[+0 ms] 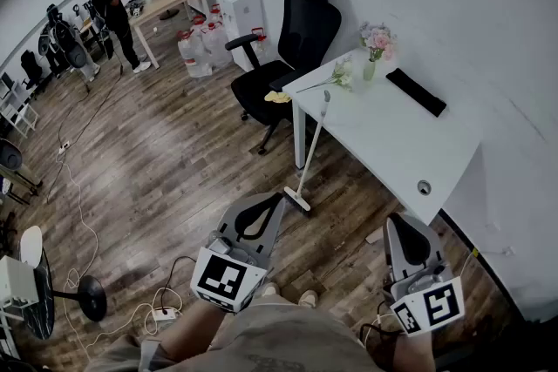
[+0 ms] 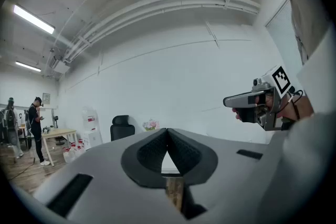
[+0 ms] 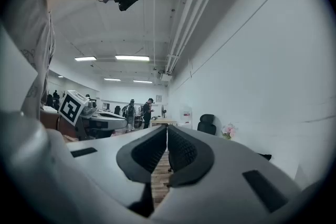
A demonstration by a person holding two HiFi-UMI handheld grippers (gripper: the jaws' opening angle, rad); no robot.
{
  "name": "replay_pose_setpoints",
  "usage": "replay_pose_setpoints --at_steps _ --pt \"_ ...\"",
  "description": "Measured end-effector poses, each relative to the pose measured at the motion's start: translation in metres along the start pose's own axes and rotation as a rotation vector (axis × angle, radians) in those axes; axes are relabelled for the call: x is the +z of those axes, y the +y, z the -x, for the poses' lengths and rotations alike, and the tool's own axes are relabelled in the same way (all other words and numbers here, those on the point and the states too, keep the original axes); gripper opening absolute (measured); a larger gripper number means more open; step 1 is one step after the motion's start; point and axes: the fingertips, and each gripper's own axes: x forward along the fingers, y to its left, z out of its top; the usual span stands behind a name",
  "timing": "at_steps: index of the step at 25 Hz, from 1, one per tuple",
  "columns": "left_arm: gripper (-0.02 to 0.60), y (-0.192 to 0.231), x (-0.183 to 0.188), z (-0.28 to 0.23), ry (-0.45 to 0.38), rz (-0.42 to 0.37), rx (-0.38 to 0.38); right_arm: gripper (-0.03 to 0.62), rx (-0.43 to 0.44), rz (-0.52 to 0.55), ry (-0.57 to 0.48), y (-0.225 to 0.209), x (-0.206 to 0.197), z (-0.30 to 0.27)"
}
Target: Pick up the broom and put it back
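Step in hand: approach, pre-grasp. We hold left gripper & right gripper level, both clenched w/ nothing between jaws, short of the desk. Broom leans tilted on desk's near corner. Next, we judge: open jaws, reach handle. Qty: 1 broom, 1 desk, 2 grippers

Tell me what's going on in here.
A person holds a gripper in each hand, level in front of the body. The left gripper and right gripper are both shut and empty. The broom leans against the white table, its head on the wood floor, untouched. Picking it up has not begun.
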Motion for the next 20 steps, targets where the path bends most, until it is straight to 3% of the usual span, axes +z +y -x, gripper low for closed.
replay_pose_setpoints --at_steps 8,15,16,17,18,20 --pt "0.017 -0.011 0.001 -0.009 0.006 -0.041 0.012 0.034 -0.034 -0.042 -0.016 -0.024 -0.004 0.009" --pt "0.017 -0.005 0.003 -0.011 -0.020 -0.005 0.064 0.034 -0.024 -0.065 -0.056 -0.033 -0.001 0.012" --pt "0.040 0.001 0.006 -0.010 -0.037 0.008 0.095 0.034 -0.022 -0.070 -0.056 -0.034 -0.002 0.011" --pt "0.187 0.005 0.009 -0.011 -0.055 0.017 0.123 0.034 -0.020 -0.072 -0.053 -0.035 -0.004 0.010" --pt "0.270 0.009 0.012 -0.012 -0.069 0.020 0.139 0.034 -0.019 -0.073 -0.049 -0.037 -0.005 0.009" --pt "0.274 0.011 0.016 -0.018 -0.083 0.013 0.138 0.034 -0.022 -0.068 -0.039 -0.042 -0.009 0.005"
